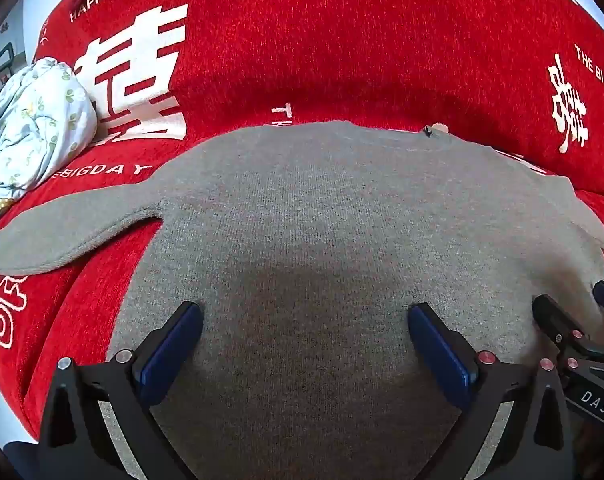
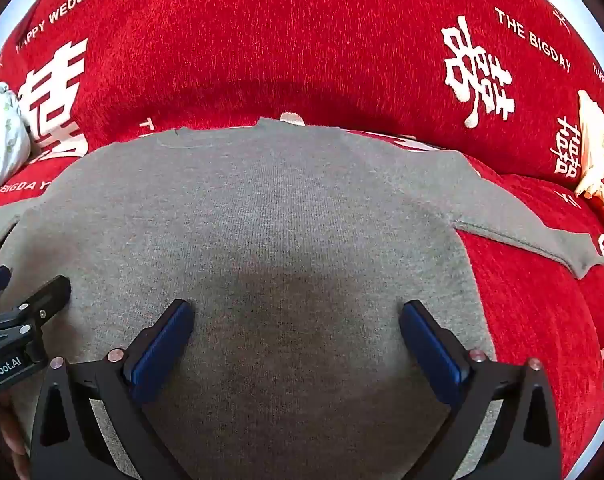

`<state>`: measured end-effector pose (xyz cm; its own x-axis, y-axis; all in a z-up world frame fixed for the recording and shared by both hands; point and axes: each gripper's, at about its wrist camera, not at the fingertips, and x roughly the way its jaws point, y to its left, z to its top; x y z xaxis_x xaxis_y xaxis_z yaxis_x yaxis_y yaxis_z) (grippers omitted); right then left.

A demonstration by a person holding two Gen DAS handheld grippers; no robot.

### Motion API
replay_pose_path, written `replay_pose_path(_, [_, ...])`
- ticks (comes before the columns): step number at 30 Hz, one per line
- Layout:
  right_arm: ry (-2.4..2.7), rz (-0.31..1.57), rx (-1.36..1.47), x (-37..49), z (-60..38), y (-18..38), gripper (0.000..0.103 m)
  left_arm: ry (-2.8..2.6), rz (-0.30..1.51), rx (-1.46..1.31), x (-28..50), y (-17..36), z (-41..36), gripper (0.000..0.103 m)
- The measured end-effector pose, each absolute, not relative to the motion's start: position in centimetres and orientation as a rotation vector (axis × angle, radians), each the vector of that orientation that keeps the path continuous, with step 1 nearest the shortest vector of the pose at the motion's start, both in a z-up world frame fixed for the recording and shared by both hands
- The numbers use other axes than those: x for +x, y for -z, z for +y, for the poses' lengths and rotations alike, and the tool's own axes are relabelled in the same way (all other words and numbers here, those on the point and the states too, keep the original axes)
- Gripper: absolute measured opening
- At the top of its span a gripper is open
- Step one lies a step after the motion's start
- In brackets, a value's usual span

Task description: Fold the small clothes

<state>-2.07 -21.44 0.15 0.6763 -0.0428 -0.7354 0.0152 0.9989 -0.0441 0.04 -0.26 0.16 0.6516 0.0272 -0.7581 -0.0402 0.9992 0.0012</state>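
A grey sweater (image 1: 322,216) is lying flat on the red sofa cover (image 1: 302,48), neckline pointing away, sleeves stretching out sideways. The left gripper (image 1: 306,332) and right gripper (image 2: 296,328) are hovering above its lower part, jaws spread wide and gripping nothing.

Home: red wedding-print sofa cover (image 1: 342,40)

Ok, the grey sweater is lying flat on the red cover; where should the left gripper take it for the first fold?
Probably the left sleeve: it sticks out flat and free from the grey sweater. Bring the open left gripper in from the cuff end.
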Motion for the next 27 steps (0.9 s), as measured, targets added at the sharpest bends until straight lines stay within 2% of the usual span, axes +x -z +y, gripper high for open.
replay_pose_path(27, [0.027, 0.835, -0.023, -1.86, -21.34, -0.02, 0.103, -0.059, 0.861, -0.012, -0.19, -0.1, -0.64, 0.103])
